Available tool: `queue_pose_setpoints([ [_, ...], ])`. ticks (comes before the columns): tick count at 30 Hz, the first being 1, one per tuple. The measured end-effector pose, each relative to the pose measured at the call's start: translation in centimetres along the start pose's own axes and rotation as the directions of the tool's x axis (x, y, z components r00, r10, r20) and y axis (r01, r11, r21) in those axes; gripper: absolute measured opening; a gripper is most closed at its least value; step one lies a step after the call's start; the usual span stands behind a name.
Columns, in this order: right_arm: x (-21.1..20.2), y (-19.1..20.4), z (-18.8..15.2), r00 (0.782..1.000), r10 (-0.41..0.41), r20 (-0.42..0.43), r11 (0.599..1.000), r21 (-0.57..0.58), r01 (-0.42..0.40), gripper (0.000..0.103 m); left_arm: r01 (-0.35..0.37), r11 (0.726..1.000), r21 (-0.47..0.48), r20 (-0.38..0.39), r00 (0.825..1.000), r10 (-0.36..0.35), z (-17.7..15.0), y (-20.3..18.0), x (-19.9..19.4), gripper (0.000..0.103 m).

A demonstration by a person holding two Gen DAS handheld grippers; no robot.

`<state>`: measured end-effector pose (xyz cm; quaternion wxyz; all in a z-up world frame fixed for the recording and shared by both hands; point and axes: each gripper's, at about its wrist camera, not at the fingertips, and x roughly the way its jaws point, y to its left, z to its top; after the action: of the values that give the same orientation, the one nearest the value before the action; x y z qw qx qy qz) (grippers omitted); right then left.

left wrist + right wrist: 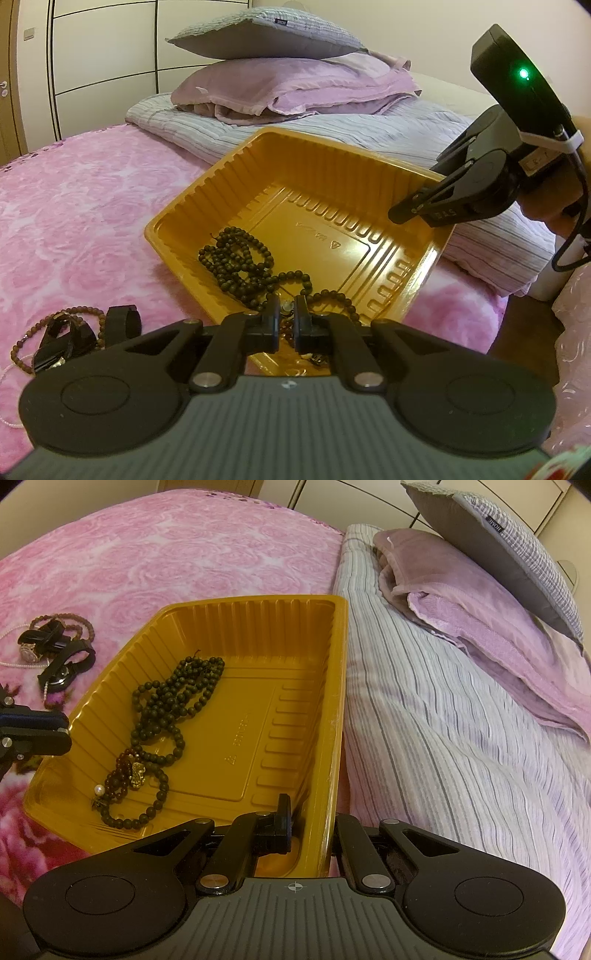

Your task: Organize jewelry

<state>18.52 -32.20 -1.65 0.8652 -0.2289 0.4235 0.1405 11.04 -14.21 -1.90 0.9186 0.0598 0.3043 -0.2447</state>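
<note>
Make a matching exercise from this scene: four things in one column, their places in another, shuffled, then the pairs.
Things:
1. dark beads
2. watches
3. grey pillow
4. right gripper

Places:
A. on the pink blanket, outside the tray
B. clamped on the tray wall
C. inside the tray
D. on top of the purple pillow

Pairs: 1-C, 2-A, 3-D, 4-B
</note>
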Motion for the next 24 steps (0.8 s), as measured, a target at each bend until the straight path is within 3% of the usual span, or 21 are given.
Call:
queue_pose_setpoints([
  [14, 0.0, 0.0, 0.0, 1.000, 0.000, 0.000, 1.000, 0.000, 0.000, 0.005, -0.010, 0.999, -0.034, -0.009, 1.000, 0.010, -0.7, 0.7, -0.2, 0.014],
  [19, 0.0, 0.0, 0.0, 1.000, 0.000, 0.000, 1.000, 0.001, 0.000, 0.005, -0.056, 0.996, -0.066, -0.012, 0.998, 0.055, -1.5, 2.4, -1.2, 0.014],
  [24, 0.0, 0.0, 0.0, 1.000, 0.000, 0.000, 1.000, 0.000, 0.000, 0.005, -0.146, 0.983, -0.114, -0.017, 0.989, 0.145, -2.6, 5.5, -2.6, 0.014],
])
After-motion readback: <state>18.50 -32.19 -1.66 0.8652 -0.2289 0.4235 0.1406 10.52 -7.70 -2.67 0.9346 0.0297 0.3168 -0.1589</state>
